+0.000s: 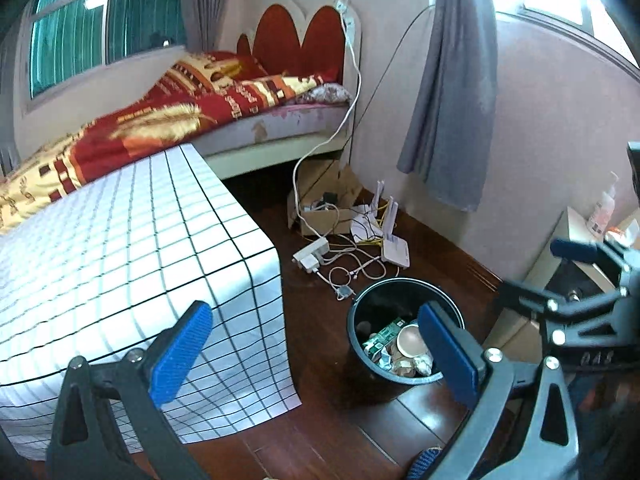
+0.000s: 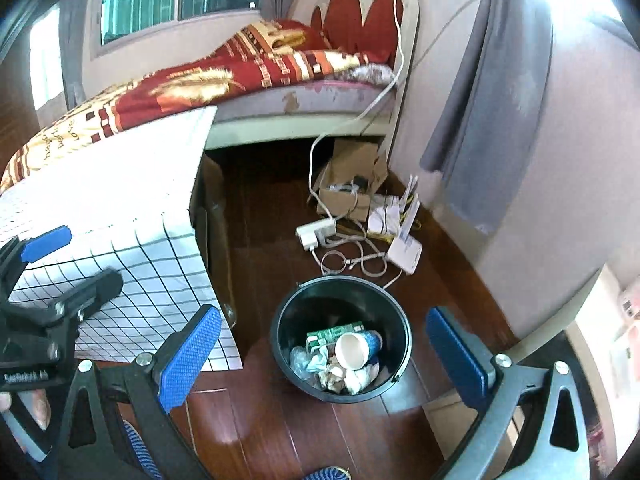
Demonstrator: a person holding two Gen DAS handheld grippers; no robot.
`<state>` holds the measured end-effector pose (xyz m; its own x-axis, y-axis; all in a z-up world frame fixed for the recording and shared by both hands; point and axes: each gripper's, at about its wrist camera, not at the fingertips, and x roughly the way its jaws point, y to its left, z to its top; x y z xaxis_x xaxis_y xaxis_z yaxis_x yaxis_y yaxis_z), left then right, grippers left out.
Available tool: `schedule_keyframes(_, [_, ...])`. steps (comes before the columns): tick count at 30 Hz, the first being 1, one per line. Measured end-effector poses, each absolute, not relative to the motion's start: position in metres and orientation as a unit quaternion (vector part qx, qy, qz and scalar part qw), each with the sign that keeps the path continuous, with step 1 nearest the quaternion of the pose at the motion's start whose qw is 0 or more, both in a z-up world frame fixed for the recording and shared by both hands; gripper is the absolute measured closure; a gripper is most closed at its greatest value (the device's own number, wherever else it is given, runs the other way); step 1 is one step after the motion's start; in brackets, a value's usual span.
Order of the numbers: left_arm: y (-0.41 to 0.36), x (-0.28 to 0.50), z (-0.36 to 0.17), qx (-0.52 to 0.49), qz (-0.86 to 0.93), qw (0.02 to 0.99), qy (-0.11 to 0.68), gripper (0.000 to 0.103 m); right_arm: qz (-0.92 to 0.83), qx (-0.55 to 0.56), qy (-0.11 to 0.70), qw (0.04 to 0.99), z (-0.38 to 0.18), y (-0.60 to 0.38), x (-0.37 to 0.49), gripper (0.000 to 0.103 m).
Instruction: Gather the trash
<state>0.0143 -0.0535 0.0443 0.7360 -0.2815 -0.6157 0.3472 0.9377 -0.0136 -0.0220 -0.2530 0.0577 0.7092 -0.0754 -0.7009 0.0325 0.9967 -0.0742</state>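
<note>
Black bin (image 2: 280, 344) on wood floor (image 2: 272, 216) beside your checked-cloth table (image 1: 120, 240), holding cup (image 2: 352, 350) and crumpled trash (image 2: 340, 376). Your left gripper (image 1: 316, 354) and right gripper (image 2: 326, 354): fingers spread, empty.

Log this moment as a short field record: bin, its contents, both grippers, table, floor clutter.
bin: black trash bin upright on the wood floor, beside the table
contents: paper cup, green carton, crumpled paper
left gripper: open, holding nothing
right gripper: open, holding nothing, above the bin
table: checked tablecloth
floor clutter: router, power strip, cardboard box
</note>
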Motion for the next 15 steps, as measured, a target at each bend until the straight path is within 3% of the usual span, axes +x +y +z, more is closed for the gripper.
schedule_keyframes(15, [-0.03,-0.026,0.077,0.033,-0.141,0.949,0.279,0.0,-0.032,-0.031,0.324,0.945,0.11,-0.239,-0.071,0.0])
